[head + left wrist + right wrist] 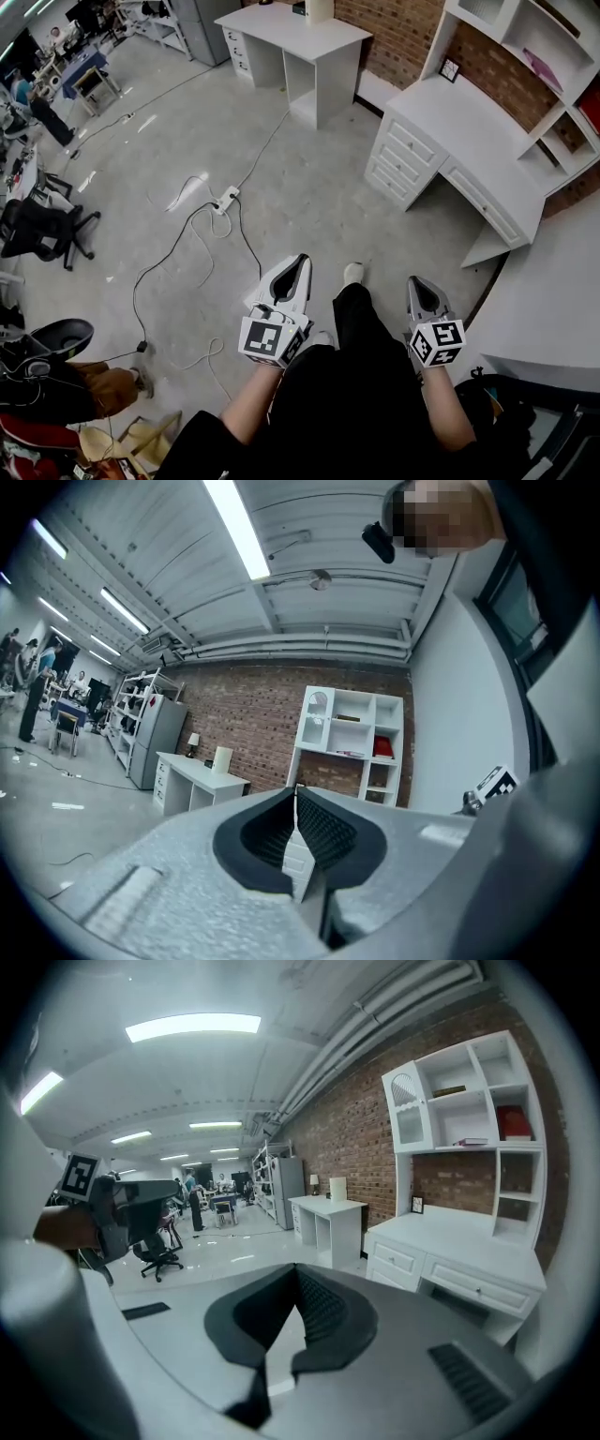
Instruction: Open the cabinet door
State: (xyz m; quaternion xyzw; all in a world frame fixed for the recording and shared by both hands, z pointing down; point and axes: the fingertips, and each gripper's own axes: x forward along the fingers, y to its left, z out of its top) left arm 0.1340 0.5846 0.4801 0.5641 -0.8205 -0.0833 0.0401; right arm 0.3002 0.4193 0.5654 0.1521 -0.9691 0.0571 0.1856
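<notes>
A white desk [469, 141] with drawers and a shelf hutch [534, 56] stands against the brick wall at the upper right of the head view. The hutch has a small arched door [405, 1110] at its top left, shut, which shows as well as the arched door [319, 714] in the left gripper view. My left gripper [298, 259] and right gripper [419, 282] hang in front of the person's body over the floor, well short of the desk. The left gripper [297, 789] and the right gripper [296, 1267] are both shut with nothing between the pads.
Cables and a power strip [225, 199] lie on the grey floor ahead. A second white desk [291, 37] stands farther back. An office chair [42, 230] and clutter sit at the left. A curved white tabletop [553, 309] is close at the right.
</notes>
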